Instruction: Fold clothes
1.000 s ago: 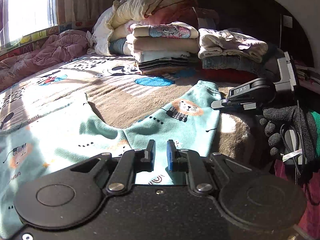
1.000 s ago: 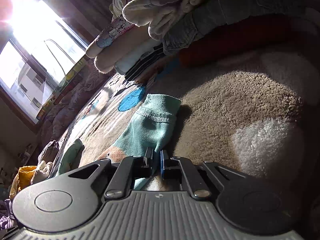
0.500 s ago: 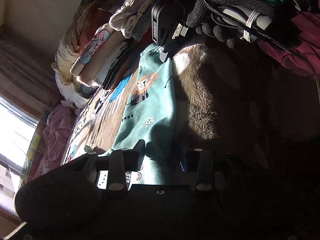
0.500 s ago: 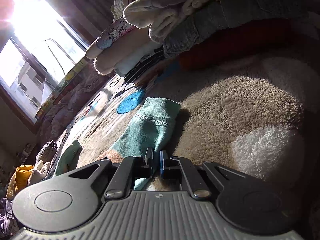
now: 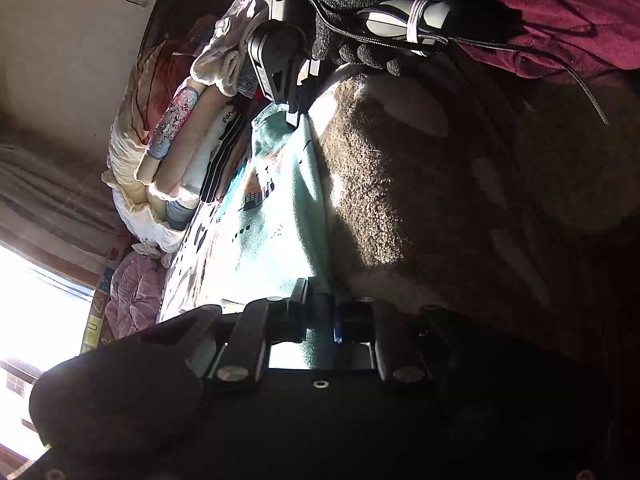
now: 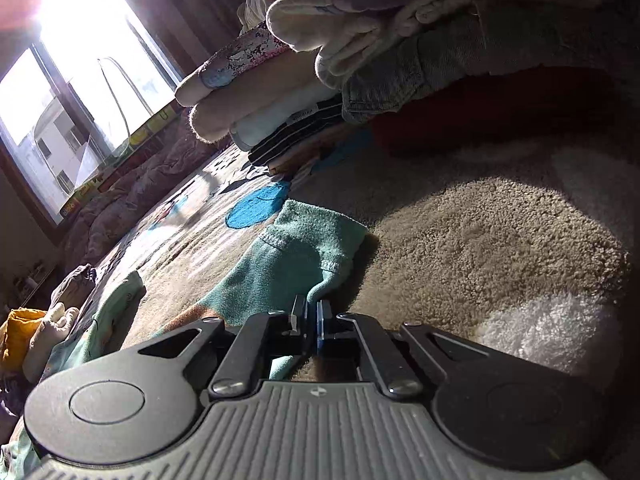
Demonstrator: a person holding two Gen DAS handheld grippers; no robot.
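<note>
Between the right tongs, pressed together, sits the cuff edge of the teal printed garment, which lies on the bed's brown fleece blanket. The left tongs are rolled sideways, slightly spread, with the garment's edge between their fingers. Beyond both tongs stands a stack of folded clothes. A gloved hand grips the far tool.
</note>
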